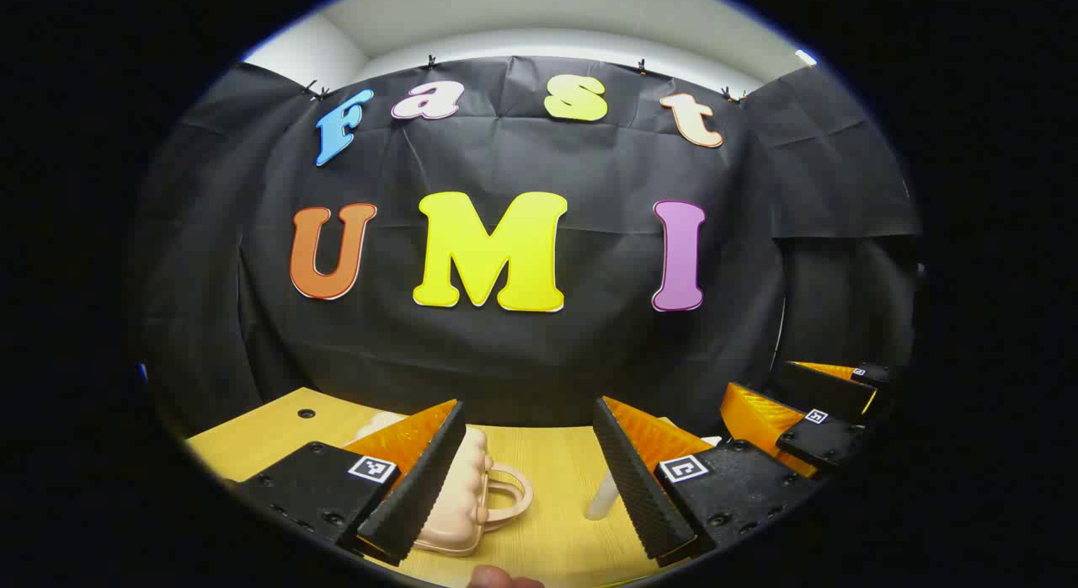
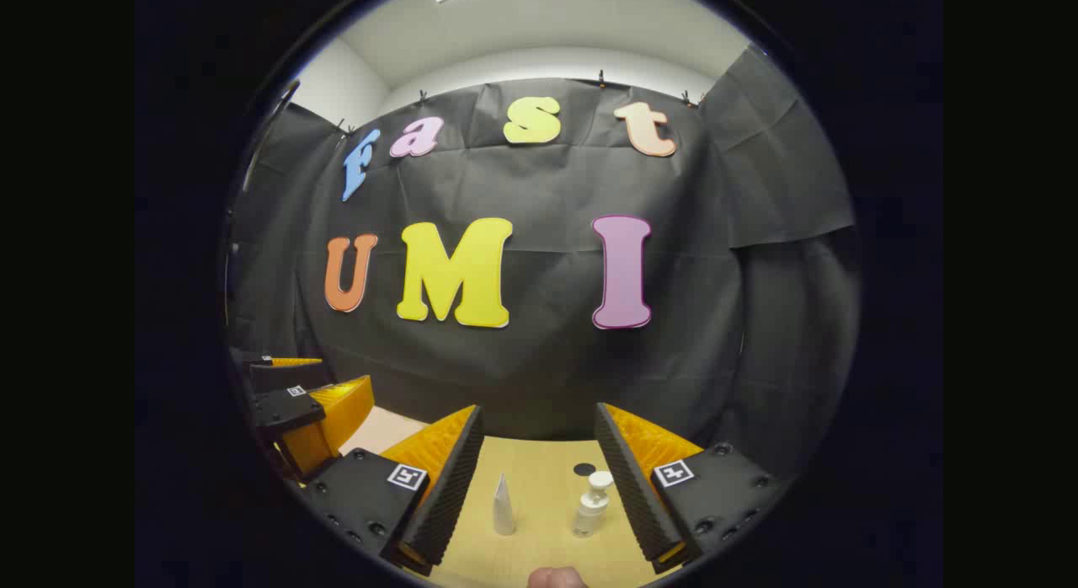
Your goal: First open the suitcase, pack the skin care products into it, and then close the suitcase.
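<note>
Left gripper view: both grippers' jaws spread, empty; left gripper [image 1: 529,478] partly hides closed suitcase [image 1: 459,495] on table [image 1: 269,432].

Left gripper [image 1: 526,478]: jaws spread wide, nothing between them, held level above the table. Right gripper [image 2: 539,487]: jaws likewise parted and unloaded, held level just beside the left one, both facing the far wall.

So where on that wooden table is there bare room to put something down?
Bare table lies between the closed suitcase and a pale tube in the left gripper view. In the right gripper view, a narrow strip runs between the pointed tube and the pump bottle. It is more crowded around those two products.
</note>
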